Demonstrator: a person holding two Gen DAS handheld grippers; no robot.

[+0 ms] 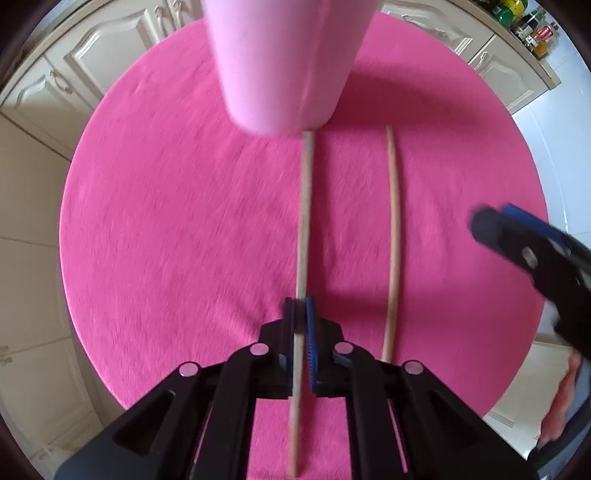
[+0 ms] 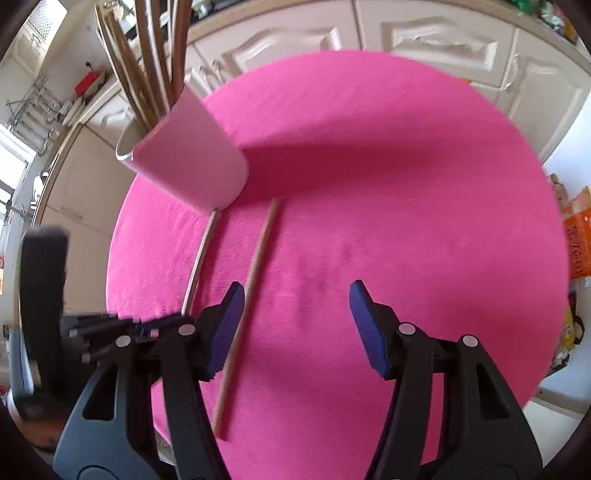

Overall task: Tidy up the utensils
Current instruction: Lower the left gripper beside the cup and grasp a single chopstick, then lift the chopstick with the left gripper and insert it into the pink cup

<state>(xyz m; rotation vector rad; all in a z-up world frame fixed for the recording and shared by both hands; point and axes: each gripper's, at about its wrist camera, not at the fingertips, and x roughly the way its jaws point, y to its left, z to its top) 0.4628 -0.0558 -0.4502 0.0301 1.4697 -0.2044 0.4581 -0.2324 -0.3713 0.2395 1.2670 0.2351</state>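
My left gripper is shut on a wooden chopstick that points toward the base of a pink cup. A second chopstick lies on the pink round table just to its right. In the right wrist view the cup holds several wooden chopsticks. My right gripper is open and empty above the table, with the lying chopstick beside its left finger. The held chopstick and my left gripper show at the left.
Cream kitchen cabinets surround the table. A counter with jars and bottles is at the far right. My right gripper shows at the right edge of the left wrist view.
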